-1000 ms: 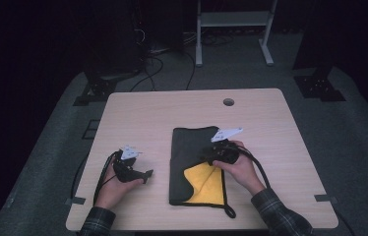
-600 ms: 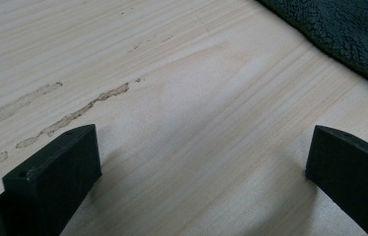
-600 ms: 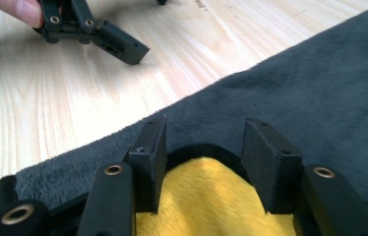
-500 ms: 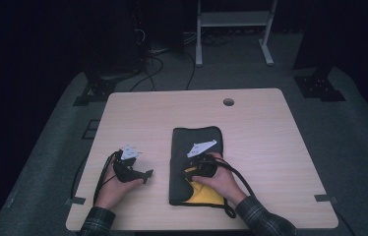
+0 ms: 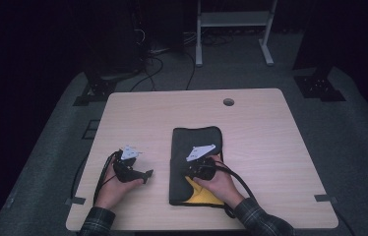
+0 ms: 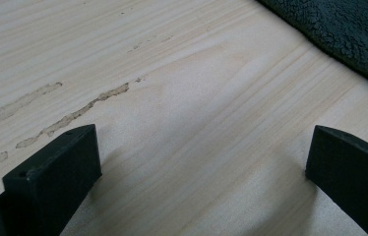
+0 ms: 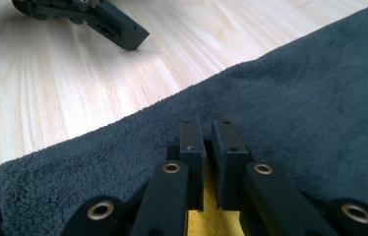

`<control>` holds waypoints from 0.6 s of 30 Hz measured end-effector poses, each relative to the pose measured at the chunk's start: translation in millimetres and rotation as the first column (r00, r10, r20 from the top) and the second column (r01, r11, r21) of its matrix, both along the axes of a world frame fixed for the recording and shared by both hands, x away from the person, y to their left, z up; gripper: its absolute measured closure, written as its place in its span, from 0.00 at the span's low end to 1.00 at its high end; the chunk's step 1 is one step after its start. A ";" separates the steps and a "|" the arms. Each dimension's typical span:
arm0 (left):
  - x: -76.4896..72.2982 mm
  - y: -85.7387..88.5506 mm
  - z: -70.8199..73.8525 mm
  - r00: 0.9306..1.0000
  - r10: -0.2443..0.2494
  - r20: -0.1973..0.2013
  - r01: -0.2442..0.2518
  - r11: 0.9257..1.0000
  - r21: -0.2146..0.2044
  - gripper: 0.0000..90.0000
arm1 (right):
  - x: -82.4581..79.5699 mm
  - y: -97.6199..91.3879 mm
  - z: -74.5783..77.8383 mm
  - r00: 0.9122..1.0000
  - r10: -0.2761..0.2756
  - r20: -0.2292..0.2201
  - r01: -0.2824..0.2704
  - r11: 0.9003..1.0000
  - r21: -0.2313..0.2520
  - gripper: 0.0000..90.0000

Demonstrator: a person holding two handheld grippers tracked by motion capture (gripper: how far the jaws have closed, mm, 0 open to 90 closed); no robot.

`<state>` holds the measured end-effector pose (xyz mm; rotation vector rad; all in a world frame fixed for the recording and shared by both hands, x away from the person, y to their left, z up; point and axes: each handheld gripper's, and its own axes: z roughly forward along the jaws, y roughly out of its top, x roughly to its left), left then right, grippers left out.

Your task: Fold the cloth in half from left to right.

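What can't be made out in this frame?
- Right tongs, right gripper view: jaws shut over the dark towel; whether fabric is pinched between them is hidden.
- Yellow lining, high view: mostly covered by the right hand.
- Left tongs, left gripper view: jaw bases cut off by the bottom edge.

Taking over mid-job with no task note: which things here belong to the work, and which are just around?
In the work:
- dark cloth with yellow underside, being folded
- right gripper, shut on the cloth's layer
- left gripper, open, waiting on bare table

Just around:
- white stand
- floor cables
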<state>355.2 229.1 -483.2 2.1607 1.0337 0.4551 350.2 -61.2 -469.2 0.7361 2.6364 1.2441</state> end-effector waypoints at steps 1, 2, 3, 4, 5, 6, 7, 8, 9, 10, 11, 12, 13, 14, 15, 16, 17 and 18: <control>0.0 0.0 0.0 1.000 0.000 0.000 0.000 1.000 0.000 0.00 | 0.1 -1.3 2.1 1.000 0.001 0.005 -0.001 1.000 -0.001 0.93; 0.0 0.0 0.0 1.000 0.000 0.000 0.000 1.000 0.000 0.00 | 0.3 -2.7 4.3 1.000 0.002 -0.003 -0.002 1.000 0.011 0.93; 0.0 0.0 0.0 1.000 0.000 0.000 0.000 1.000 0.000 0.00 | 0.5 -4.4 6.5 1.000 0.000 -0.003 0.000 1.000 0.016 0.94; 0.0 0.0 0.0 1.000 0.000 0.000 0.000 1.000 0.000 0.00 | 0.6 -6.3 8.2 1.000 -0.005 -0.003 0.005 1.000 0.019 0.94; 0.0 0.0 0.0 1.000 0.000 0.000 0.000 1.000 0.000 0.00 | 1.0 -8.0 9.3 1.000 -0.005 -0.004 0.005 1.000 0.022 0.94; 0.0 0.0 0.0 1.000 0.000 0.000 0.000 1.000 0.000 0.00 | 1.0 -9.2 9.8 1.000 -0.012 -0.007 0.012 1.000 0.019 0.94; 0.0 0.0 0.0 1.000 0.000 0.000 0.000 1.000 0.000 0.00 | 0.9 -10.3 9.7 1.000 -0.013 -0.004 0.013 1.000 0.020 0.94; 0.0 0.0 0.0 1.000 0.000 0.000 0.000 1.000 0.000 0.00 | 0.8 -11.6 9.7 1.000 -0.012 -0.010 0.012 1.000 0.028 0.94; 0.0 0.0 0.0 1.000 0.000 0.000 0.000 1.000 0.000 0.00 | 0.0 -12.9 10.6 1.000 -0.011 -0.019 0.011 0.999 0.036 0.94; 0.0 0.0 0.0 1.000 0.000 0.000 0.000 1.000 0.000 0.00 | -0.7 -14.1 11.5 1.000 -0.011 -0.015 0.012 0.999 0.044 0.94; 0.0 0.0 0.0 1.000 0.000 0.000 0.000 1.000 0.000 0.00 | -1.9 -16.2 13.6 1.000 -0.009 -0.013 0.010 0.999 0.048 0.94; 0.0 -0.3 -0.2 1.000 0.003 0.001 -0.003 1.000 -0.004 0.00 | -2.6 -18.0 15.3 1.000 -0.005 -0.016 0.006 0.999 0.049 0.94; 0.0 -0.3 -0.2 1.000 0.003 0.001 -0.003 1.000 -0.004 0.00 | -4.2 -21.6 18.2 1.000 -0.003 -0.020 0.004 0.998 0.056 0.94; 0.0 -0.2 -0.1 1.000 0.002 0.001 -0.002 1.000 -0.003 0.00 | -5.9 -25.1 20.5 1.000 -0.003 -0.022 0.004 0.998 0.066 0.94; 0.0 -0.2 -0.1 1.000 0.002 0.001 -0.002 1.000 -0.003 0.00 | -7.7 -29.1 22.5 1.000 -0.004 -0.023 0.006 0.997 0.073 0.94; 0.0 -0.2 -0.1 1.000 0.002 0.001 -0.002 1.000 -0.003 0.00 | -9.3 -33.7 24.3 1.000 -0.004 -0.024 0.006 0.997 0.080 0.94; 0.0 0.0 0.0 1.000 0.000 0.001 0.000 1.000 0.000 0.00 | -11.1 -38.8 25.9 1.000 -0.008 -0.030 0.010 0.996 0.093 0.94; 0.0 0.0 0.0 1.000 0.000 0.001 0.000 1.000 0.000 0.00 | -13.2 -44.2 27.4 0.999 -0.012 -0.038 0.016 0.995 0.102 0.94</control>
